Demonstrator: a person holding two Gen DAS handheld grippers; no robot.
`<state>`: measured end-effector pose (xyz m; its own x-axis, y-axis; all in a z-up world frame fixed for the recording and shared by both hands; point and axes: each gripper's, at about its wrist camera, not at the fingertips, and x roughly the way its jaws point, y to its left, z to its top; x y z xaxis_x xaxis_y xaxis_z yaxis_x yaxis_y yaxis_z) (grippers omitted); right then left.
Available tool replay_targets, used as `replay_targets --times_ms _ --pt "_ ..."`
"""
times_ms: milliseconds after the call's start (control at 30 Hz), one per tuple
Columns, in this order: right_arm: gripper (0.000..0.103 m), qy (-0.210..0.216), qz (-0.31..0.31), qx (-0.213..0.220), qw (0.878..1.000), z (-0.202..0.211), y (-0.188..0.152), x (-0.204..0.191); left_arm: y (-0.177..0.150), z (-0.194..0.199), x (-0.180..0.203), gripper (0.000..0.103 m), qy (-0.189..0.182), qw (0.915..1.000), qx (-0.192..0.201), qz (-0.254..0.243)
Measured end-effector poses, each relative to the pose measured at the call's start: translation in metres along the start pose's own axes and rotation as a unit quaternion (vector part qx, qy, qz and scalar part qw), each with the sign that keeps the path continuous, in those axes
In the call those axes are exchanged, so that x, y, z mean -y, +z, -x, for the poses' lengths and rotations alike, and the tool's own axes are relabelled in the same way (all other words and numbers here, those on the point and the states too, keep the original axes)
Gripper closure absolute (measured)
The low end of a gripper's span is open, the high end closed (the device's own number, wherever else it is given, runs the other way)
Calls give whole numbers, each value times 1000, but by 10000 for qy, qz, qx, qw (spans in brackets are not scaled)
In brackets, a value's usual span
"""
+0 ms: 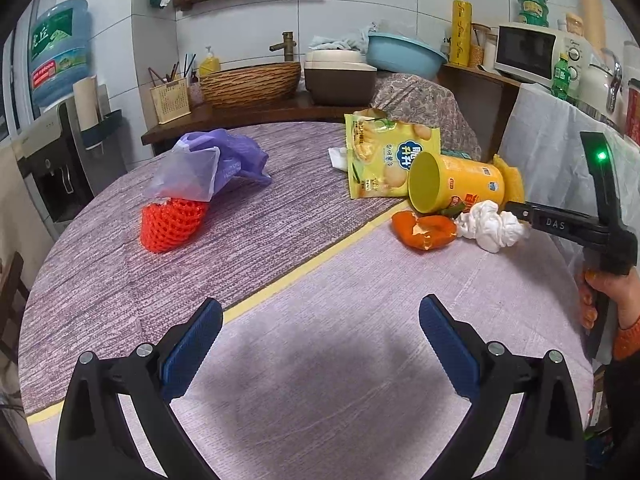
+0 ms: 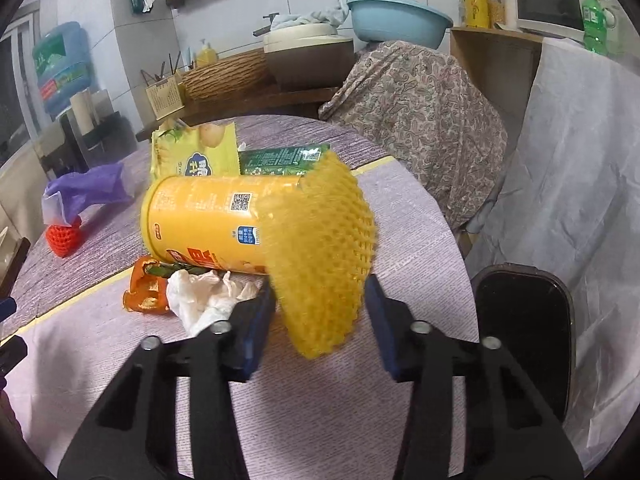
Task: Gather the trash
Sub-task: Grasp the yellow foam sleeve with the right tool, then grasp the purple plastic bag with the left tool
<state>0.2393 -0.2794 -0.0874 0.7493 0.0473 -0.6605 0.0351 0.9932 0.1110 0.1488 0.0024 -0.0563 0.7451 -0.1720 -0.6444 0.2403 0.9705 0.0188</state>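
Kitchen desk (image 1: 320, 264) held scattered trash. Right tool (image 2: 320, 308) half closed around yellow foam net (image 2: 320, 248), pads touching; lift next. Left tool (image 1: 320, 332) wide open, empty, trash well ahead.

Even, soft indoor light fills both of my wrist views. A broad, diffuse shadow lies on the table (image 1: 320, 248) just ahead of my left gripper (image 1: 320, 320). My left view is sharp; my right view shows slight blur on the yellow foam net (image 2: 324, 256). Fisheye curvature bends lines toward the dark vignetted corners.
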Motion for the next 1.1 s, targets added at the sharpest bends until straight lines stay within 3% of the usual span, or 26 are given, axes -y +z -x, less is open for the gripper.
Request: replay_targets --times_ms 67,233,367,500,733,833,933,1000,1100 --pt "83 -18 107 -10 9999 0 -1 -1 1 -2 -2 6 69 10000 30 -44" --pt "85 -65 84 289 9995 16 -2 2 12 -6 -7 12 279 9991 134 -279" --pt "85 -142 168 546 9983 37 -6 3 34 -16 -19 22 747 9952 237 -579" --pt "85 -72 164 660 9977 55 -11 5 65 -33 -40 23 1153 9896 307 -805" --pt "85 86 137 684 9975 74 -20 7 106 -84 -60 23 1385 9789 -343 -1460" --pt "85 128 124 678 9975 78 -23 7 112 -99 -60 32 1446 9737 -591 -1658" --pt "85 176 111 663 9976 81 -24 6 111 -108 -59 53 1418 9710 -805 -1750" --pt "85 190 125 663 9975 82 -27 5 110 -109 -59 72 1320 9727 -895 -1686" --pt "85 229 97 680 9974 83 -29 5 111 -104 -62 84 1300 9770 -813 -1481"
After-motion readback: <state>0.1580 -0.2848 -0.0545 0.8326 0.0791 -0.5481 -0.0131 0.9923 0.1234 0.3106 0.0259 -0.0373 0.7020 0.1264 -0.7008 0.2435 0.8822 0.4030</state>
